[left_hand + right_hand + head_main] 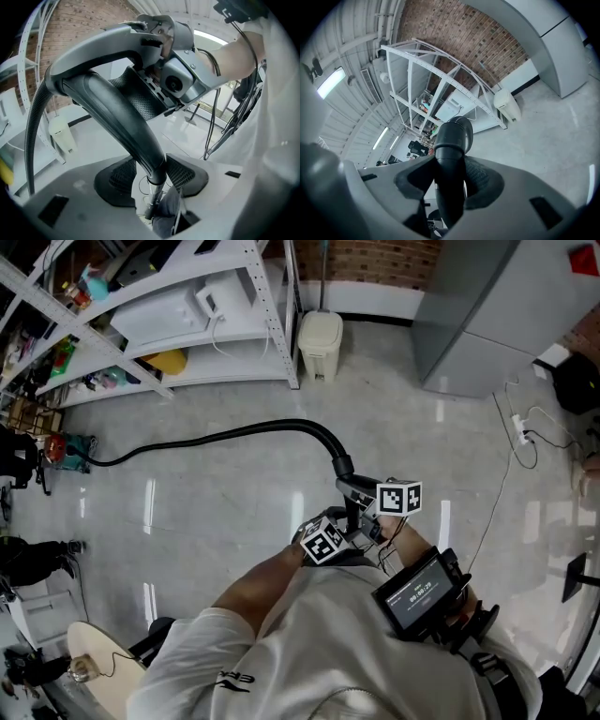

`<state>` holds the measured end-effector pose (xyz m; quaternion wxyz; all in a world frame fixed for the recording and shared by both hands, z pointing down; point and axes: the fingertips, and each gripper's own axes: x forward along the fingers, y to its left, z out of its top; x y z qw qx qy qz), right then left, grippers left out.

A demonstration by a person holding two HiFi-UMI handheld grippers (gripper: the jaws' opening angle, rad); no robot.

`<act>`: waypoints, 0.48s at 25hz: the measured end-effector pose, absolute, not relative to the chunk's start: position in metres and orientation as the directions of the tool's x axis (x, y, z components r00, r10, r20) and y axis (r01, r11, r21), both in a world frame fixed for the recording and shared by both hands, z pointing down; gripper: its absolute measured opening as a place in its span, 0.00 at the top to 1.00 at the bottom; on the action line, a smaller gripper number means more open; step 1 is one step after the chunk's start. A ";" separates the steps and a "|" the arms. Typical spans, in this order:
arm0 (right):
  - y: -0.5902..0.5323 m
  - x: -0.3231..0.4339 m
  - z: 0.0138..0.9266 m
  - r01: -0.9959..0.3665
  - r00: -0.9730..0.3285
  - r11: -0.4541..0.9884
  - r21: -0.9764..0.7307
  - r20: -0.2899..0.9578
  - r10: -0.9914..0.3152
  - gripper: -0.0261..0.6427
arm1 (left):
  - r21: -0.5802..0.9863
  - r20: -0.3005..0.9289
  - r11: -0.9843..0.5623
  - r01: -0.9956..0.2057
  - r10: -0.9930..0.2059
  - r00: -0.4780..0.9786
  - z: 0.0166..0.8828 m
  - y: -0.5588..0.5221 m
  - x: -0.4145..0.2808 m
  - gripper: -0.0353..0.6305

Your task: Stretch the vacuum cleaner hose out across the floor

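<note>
Grey polished floor (187,512) carries the hose (234,432) in a loose curve from the far left, seemingly part stretched with slack remaining. Left tongs (157,174) clamp its handle (112,108); right tongs (450,180) clamp the hose end, held above the floor.

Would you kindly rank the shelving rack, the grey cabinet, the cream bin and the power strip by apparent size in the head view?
1. shelving rack, cut off by the frame
2. grey cabinet, also cut off, so the order of these two is unsure
3. cream bin
4. power strip
</note>
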<state>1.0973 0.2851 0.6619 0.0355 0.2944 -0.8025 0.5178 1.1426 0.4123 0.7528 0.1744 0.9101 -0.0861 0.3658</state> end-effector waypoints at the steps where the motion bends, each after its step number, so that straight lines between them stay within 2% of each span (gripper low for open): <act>1: 0.288 1.094 0.664 -0.507 -0.826 0.289 -0.812 0.362 -0.432 0.70 | 0.265 0.697 -0.919 -0.291 -0.026 0.716 0.754 0.414 1.139 0.68; 12: 0.309 1.074 0.680 -0.494 -0.839 0.289 -0.820 0.363 -0.406 0.70 | 0.333 0.693 -0.883 -0.332 -0.010 0.721 0.762 0.423 1.124 0.68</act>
